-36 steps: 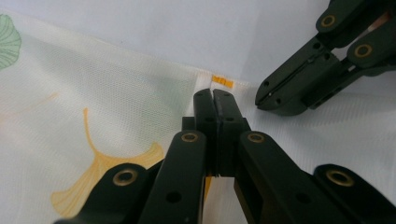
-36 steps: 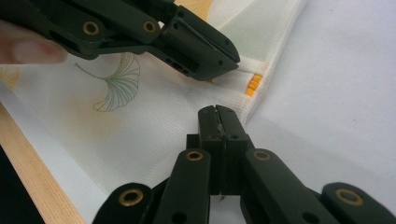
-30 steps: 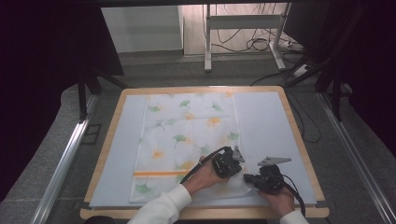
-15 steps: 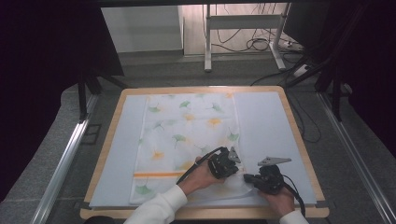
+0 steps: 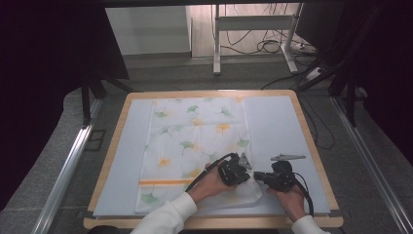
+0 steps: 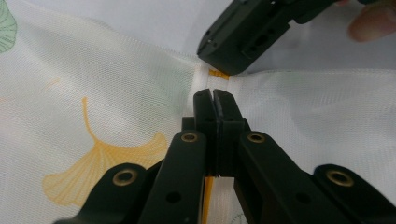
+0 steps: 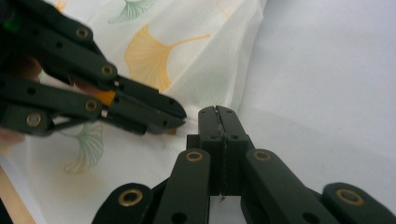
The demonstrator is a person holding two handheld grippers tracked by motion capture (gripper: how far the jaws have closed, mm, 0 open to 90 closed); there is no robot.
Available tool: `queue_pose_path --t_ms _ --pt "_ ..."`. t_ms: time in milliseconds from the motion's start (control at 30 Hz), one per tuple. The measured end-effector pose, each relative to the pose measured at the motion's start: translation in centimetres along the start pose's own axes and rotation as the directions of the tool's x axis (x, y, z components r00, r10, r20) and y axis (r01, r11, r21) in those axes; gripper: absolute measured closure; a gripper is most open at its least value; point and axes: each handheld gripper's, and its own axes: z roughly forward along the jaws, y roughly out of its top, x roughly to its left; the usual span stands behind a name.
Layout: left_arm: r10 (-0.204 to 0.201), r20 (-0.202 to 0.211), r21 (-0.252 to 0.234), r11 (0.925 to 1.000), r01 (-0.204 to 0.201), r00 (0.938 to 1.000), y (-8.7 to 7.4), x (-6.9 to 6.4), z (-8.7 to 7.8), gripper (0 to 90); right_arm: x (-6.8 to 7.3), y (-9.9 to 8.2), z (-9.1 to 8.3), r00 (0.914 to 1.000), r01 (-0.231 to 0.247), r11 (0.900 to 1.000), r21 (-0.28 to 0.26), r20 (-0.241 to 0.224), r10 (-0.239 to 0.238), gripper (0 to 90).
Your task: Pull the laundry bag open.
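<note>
Since the earlier high view, little has shifted: the left claw [image 5: 246, 171] has eased slightly back toward the person at the near right corner of the cloth, while the right claw [image 5: 259, 176] sits where it was.

The cloth [image 5: 195, 141], white with green and yellow ginkgo leaves and an orange stripe near its near edge, lies spread on a pale sheet [image 5: 277, 126] that covers the wood-rimmed worktop [image 5: 311, 146]. Its far part lies flat; its near right corner is folded over and rumpled under the two claws.

In the left gripper view the left claw [image 6: 214, 98] has its jaws pressed together, tips resting on a raised fold of the cloth [image 6: 93, 93]; whether fabric is pinched between them cannot be told. Just beyond it the right claw [image 6: 219, 53] comes in from the upper right, its tip at the cloth's edge by a spot of orange.

In the right gripper view the right claw [image 7: 218, 112] is likewise closed, its tips at the cloth's edge [image 7: 187, 70] where this meets the pale sheet [image 7: 327, 70]; nothing is visibly gripped. The left claw [image 7: 180, 116] reaches in from the left, jaws together, almost touching the right one.

Both hands [image 5: 209, 183] rest low at the worktop's near edge, cables trailing from the grippers.
</note>
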Motion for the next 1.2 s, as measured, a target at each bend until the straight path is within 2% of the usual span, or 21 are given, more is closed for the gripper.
queue_pose_path --t_ms 67,233,467,600,833,1067,1200 --pt "0.001 0.001 -0.001 1.0000 -0.001 1.0000 0.0 0.0 0.0 90.0 0.2 0.2 0.1 0.9999 -0.003 1.0000 0.004 -0.011 0.003 89.7" --pt "0.007 -0.005 -0.001 1.0000 -0.007 1.0000 0.0 -0.1 0.0 90.0 0.6 0.2 0.5 0.9999 0.009 0.9994 0.034 0.012 -0.009 89.7" --pt "0.012 -0.015 0.007 0.9999 -0.012 0.9998 0.1 -0.1 0.0 90.0 1.4 0.2 1.1 0.9965 0.064 0.9968 0.047 0.051 -0.067 89.9" --pt "0.030 -0.041 0.028 0.9992 -0.029 0.9987 0.3 -0.5 -0.1 90.0 1.4 0.1 1.1 0.9968 0.061 0.9973 0.040 0.050 -0.063 89.9" --pt "0.007 -0.027 0.035 0.9994 -0.006 0.9996 0.1 -0.1 -0.5 90.0 1.6 0.0 1.1 0.9953 0.074 0.9965 0.040 0.059 -0.076 90.0" --pt "0.013 -0.048 0.066 0.9978 -0.010 0.9988 0.3 -0.3 -0.8 90.0 1.5 0.0 1.1 0.9959 0.072 0.9968 0.036 0.054 -0.073 90.0" --pt "-0.002 -0.045 0.071 0.9974 0.005 0.9990 0.1 -0.1 -1.1 90.0 1.5 0.0 1.1 0.9958 0.073 0.9968 0.034 0.054 -0.075 90.0"
